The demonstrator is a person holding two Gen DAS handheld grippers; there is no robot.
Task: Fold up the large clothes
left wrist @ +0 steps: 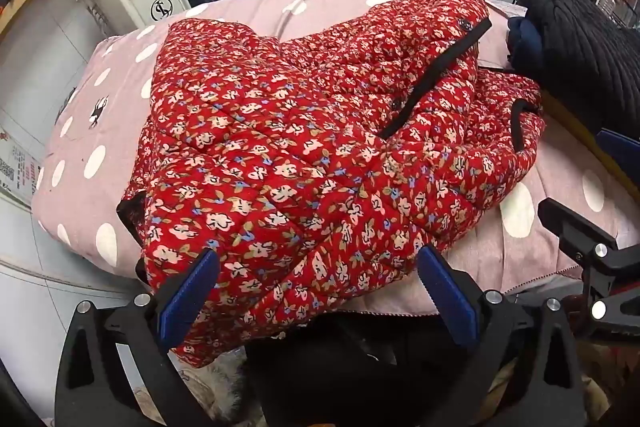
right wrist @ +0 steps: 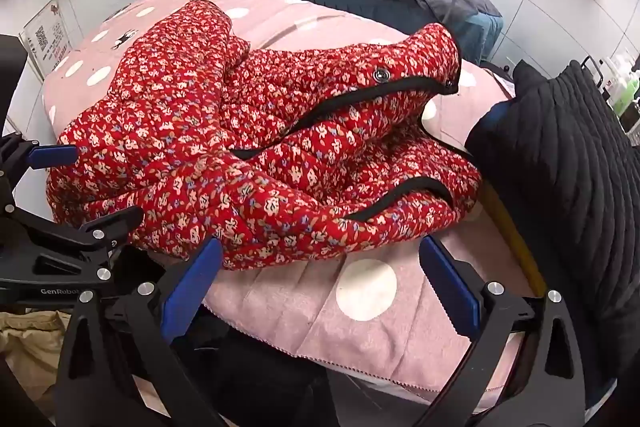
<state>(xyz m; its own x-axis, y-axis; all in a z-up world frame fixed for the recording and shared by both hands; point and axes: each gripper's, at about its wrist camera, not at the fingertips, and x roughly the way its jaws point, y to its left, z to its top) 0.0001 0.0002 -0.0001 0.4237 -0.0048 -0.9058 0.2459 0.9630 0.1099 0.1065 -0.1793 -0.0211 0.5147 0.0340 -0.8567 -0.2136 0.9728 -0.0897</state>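
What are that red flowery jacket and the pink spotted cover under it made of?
Jacket: looks like padded, quilted woven cloth, matte, judging by puffy stitched squares; black binding along its edges and metal-looking snaps. Cover: seems soft, slightly fuzzy quilted fabric, with stitched channels and printed white dots.

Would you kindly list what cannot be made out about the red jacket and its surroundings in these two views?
- Red floral jacket: its underside and lining, in both views, hidden by its own bunched folds.
- Its near hem, left wrist view: hangs past the pink polka-dot quilt edge, behind the left gripper.
- Black quilted garment: cut off at the right edge of both views.
- Wall notice: print too small.
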